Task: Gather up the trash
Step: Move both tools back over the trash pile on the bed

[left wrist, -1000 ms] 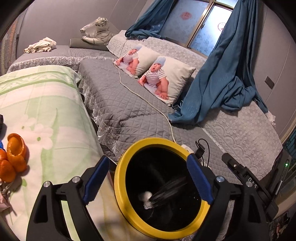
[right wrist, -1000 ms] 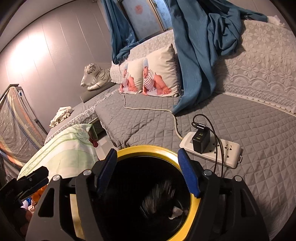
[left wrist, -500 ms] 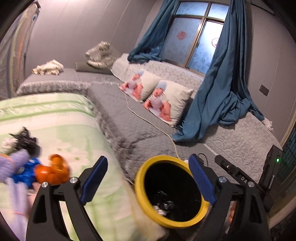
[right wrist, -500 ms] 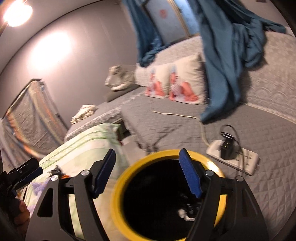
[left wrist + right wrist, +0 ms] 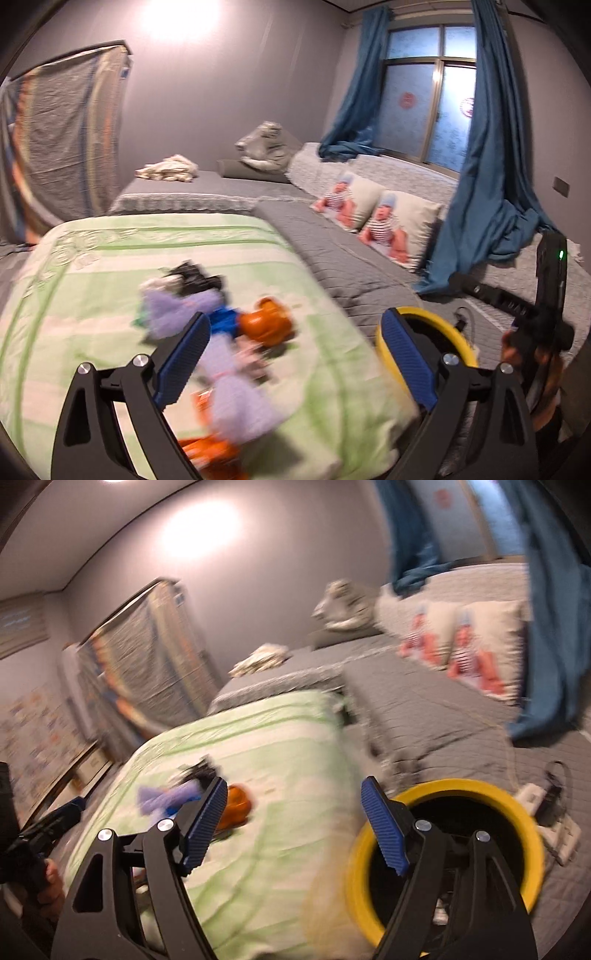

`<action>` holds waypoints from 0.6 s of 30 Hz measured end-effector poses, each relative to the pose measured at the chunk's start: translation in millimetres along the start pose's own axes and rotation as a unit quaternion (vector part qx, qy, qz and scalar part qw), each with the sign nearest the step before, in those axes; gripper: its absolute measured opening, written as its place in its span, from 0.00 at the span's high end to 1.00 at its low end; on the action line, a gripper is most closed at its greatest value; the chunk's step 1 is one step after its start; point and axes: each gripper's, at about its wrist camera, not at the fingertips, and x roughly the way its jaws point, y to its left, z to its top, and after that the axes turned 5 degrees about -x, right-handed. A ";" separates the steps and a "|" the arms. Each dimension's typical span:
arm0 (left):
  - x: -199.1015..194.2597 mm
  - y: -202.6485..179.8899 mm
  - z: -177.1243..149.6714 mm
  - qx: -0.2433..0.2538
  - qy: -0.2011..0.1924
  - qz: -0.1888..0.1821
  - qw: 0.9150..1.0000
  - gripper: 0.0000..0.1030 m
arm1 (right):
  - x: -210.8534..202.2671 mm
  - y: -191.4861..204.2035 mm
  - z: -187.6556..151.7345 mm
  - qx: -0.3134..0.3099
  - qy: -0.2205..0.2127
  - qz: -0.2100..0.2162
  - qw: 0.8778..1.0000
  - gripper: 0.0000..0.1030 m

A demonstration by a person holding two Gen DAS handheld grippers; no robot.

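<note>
A yellow-rimmed black bin [image 5: 487, 794] stands by the green-and-white cover's right end; it also shows in the left wrist view [image 5: 436, 317]. Trash lies on the cover [image 5: 110, 295]: orange peel [image 5: 266, 325], a blue scrap [image 5: 223, 319], purple wrappers [image 5: 177, 310] and a black piece [image 5: 192, 277], all blurred. The peel [image 5: 236, 805] and a purple wrapper [image 5: 166, 797] also show in the right wrist view. My left gripper [image 5: 291, 358] is open and empty above the trash. My right gripper [image 5: 291, 825] is open and empty between the peel and the bin.
A grey quilted bed [image 5: 332, 236] with two baby-print pillows [image 5: 388, 221] lies behind. Blue curtains [image 5: 491, 166] hang at right. A white power strip with a black charger [image 5: 550, 808] lies by the bin. A draped rack [image 5: 62, 140] stands at left.
Both grippers have swung left and up, away from over the bin toward the trash on the green cover. The bin has slid to the right in both views. Both stay open.
</note>
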 end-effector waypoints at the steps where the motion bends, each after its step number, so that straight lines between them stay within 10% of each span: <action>1: -4.7 6.9 -3.6 -0.004 0.000 0.006 1.000 0.12 | 5.9 8.9 1.8 -0.009 0.011 0.019 1.000 0.30; 7: -27.5 46.8 -38.5 -0.031 0.001 0.046 0.998 0.11 | 36.5 60.2 7.7 -0.037 0.074 0.145 0.986 0.26; 18: -5.0 60.4 -81.6 -0.055 0.046 0.048 0.996 0.11 | 107.3 152.5 0.1 -0.076 0.245 0.212 0.943 0.22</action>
